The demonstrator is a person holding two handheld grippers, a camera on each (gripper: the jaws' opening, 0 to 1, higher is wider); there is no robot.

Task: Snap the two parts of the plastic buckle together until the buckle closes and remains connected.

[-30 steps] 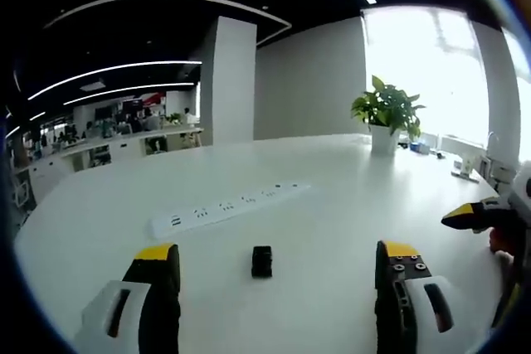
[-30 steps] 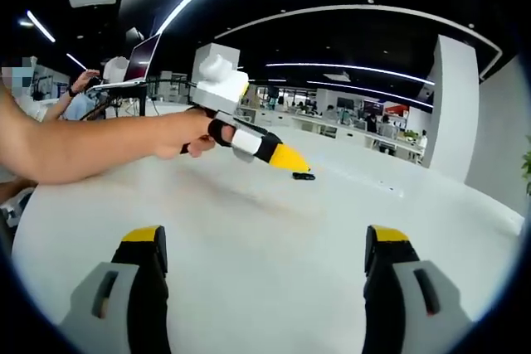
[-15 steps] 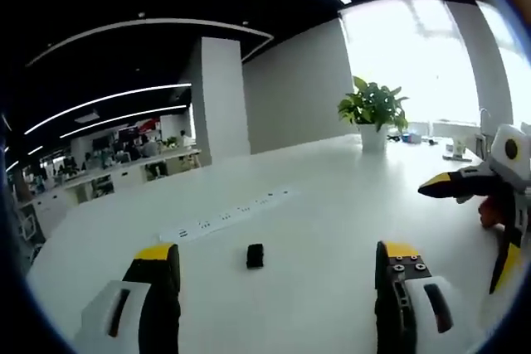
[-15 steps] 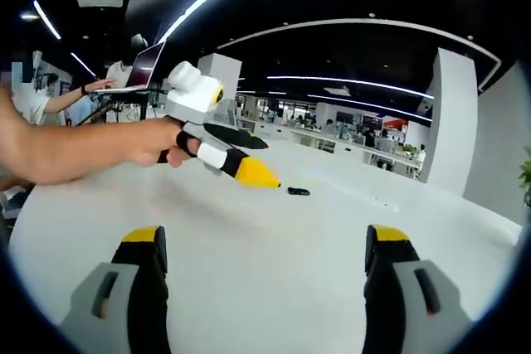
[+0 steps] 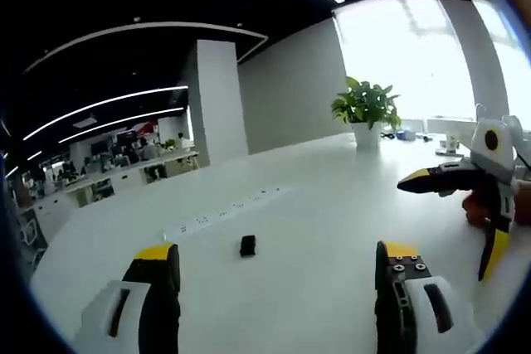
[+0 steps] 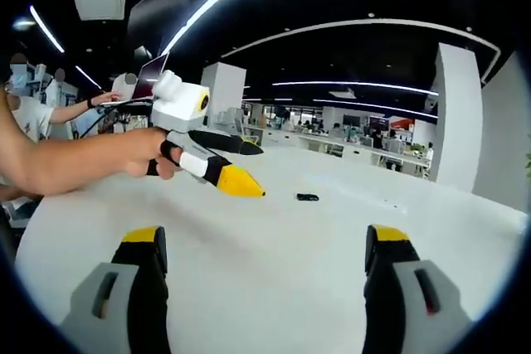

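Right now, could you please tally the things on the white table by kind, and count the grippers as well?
Small black plastic buckle piece: 1
Long white power strip: 1
Green potted plant in a white pot: 1
Yellow-tipped grippers: 2, the left gripper and the right gripper, both open
Total: 5
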